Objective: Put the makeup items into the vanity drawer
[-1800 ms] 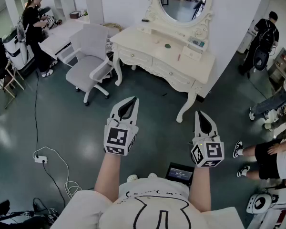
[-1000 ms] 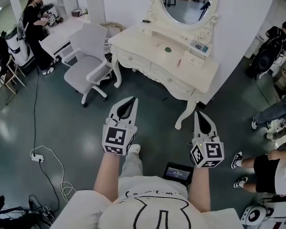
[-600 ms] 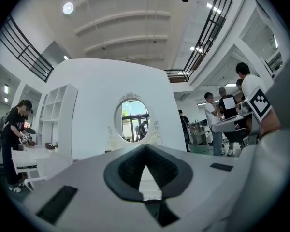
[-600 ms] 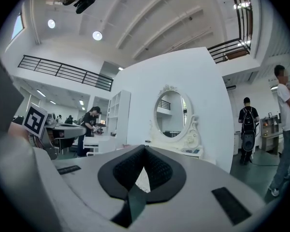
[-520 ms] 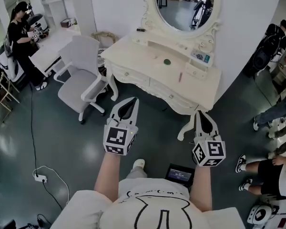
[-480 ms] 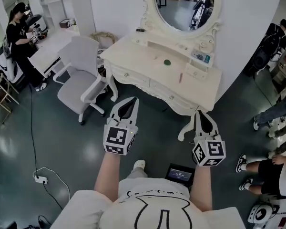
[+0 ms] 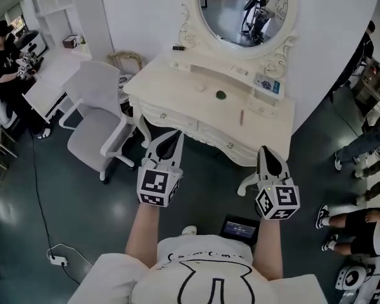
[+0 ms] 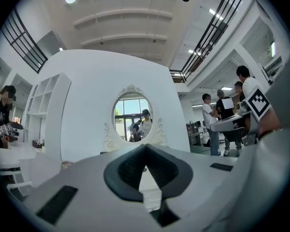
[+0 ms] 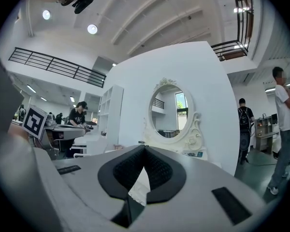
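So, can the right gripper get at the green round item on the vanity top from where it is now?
Probably not yet: the right gripper hangs short of the vanity, fingers shut and empty. Nothing blocks the green item; a step closer should do it.

The floor (image 7: 202,182) before the vanity (image 7: 272,116) lies open. A white chair (image 7: 98,116) stands just beside its left end, crowding that side. Its surface (image 7: 171,84) is mostly bare: a small green item (image 7: 221,95) and what seems a pink stick (image 7: 242,116) lie mid-top. Drawer fronts (image 7: 218,137) are closed.
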`<state>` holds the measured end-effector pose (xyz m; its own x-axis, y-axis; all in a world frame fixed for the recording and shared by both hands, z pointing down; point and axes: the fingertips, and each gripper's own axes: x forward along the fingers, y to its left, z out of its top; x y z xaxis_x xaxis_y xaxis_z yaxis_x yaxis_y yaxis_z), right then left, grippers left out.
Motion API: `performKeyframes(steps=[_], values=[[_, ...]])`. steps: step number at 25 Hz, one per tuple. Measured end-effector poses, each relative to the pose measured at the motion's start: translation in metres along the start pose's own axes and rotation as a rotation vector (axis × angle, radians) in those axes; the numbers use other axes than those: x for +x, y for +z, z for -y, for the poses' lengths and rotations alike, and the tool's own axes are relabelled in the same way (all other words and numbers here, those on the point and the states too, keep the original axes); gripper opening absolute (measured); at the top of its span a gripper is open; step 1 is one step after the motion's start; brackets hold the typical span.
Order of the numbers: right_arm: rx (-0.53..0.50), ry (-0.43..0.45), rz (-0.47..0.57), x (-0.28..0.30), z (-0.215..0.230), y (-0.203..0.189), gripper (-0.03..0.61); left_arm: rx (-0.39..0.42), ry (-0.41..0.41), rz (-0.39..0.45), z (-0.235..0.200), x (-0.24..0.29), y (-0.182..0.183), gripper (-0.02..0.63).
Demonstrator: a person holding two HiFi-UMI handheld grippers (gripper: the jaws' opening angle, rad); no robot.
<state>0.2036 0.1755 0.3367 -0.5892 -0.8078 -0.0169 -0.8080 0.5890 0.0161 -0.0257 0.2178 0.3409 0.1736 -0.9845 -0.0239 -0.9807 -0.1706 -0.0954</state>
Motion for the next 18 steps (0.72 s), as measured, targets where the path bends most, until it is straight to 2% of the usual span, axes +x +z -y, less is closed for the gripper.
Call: performKeyframes(steps=[9,18], values=[[-0.001,-0.029,-0.027,0.048,0.001,-0.008,0.020,-0.024,-0.054,-0.012,-0.026,0.047,-0.013,0.027],[0.010,-0.061,-0.063,0.095,0.036,-0.033,0.020,-0.054,-0.053,-0.036,-0.045,0.105,-0.038,0.027]])
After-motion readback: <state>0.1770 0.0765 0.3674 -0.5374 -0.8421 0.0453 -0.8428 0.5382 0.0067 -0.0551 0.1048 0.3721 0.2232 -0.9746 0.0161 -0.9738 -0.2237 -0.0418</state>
